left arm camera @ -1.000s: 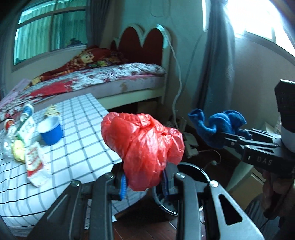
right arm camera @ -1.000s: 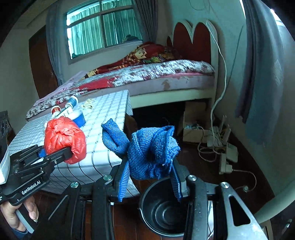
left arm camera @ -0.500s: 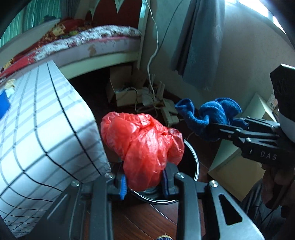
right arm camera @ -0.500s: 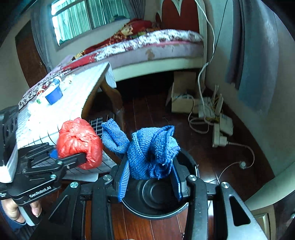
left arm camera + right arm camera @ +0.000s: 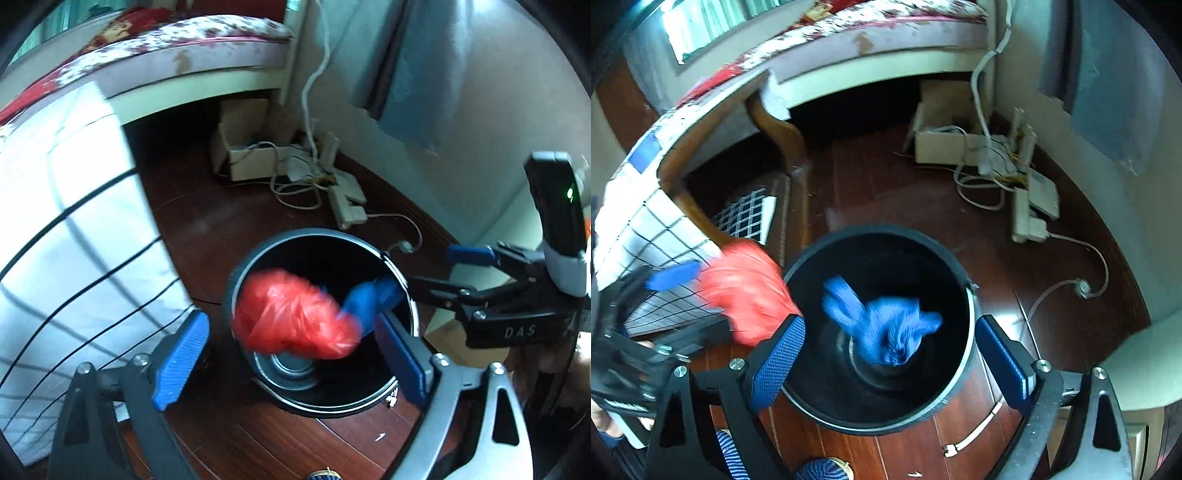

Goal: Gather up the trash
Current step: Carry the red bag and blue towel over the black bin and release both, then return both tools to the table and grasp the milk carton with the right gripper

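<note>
While both tongs, left gripper (image 5: 291, 358) and right gripper (image 5: 888, 360), are spreading apart and pinch nothing, we hold them above the bin (image 5: 964, 291). We let the red bag (image 5: 291, 314) and blue cloth (image 5: 886, 328) fall inside

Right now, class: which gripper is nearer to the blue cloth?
Right. The right gripper is opening directly above the blue cloth falling into the bin; the left gripper, also opening, stands beside it over the red bag.

A dark wood floor (image 5: 886, 177) carries a black bin (image 5: 964, 384) near the camera. Far right by the wall lie a cardboard box (image 5: 942, 147), a power strip (image 5: 1027, 218) and loose cables (image 5: 1082, 258). At left stands the counter (image 5: 74, 229) under a checked cloth; a bed (image 5: 192, 74) stands beyond.
</note>
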`<state>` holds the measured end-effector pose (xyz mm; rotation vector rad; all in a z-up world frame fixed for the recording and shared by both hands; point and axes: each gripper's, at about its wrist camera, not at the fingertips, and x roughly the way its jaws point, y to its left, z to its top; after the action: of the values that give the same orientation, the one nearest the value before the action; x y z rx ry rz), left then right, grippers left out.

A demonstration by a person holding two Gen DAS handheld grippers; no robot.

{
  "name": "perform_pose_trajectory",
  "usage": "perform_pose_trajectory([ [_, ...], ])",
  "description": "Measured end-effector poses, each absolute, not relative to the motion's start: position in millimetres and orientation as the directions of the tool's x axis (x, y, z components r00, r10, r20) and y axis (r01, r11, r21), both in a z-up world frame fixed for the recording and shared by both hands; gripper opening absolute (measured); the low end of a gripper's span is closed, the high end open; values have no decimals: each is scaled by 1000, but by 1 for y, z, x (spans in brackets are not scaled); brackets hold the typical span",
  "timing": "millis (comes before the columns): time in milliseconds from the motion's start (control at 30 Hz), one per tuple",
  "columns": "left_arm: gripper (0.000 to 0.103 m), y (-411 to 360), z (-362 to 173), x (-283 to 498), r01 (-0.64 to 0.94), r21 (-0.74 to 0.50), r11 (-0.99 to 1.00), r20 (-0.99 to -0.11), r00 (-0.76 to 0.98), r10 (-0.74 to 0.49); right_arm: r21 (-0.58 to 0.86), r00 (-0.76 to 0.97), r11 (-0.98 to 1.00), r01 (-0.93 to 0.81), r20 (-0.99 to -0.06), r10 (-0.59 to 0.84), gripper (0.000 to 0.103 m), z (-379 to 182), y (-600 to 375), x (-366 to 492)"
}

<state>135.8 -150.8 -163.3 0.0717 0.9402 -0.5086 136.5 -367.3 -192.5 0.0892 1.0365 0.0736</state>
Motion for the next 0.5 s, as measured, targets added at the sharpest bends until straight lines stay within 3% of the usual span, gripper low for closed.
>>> perform_pose_trajectory([
  [100,100,-142,-159,129,389,-105,915,-779,540,-318,76,525,997,11,-849,59,102,-187,-366,133],
  [300,102,-125,-140,115,287,-27,957,-740,638,-213,26,576,999,27,-818,6,102,-167,-356,122],
  [500,102,-107,-124,109,243,-17,970,-707,683,-184,1,624,1000,18,-781,-10,102,-143,-343,117],
])
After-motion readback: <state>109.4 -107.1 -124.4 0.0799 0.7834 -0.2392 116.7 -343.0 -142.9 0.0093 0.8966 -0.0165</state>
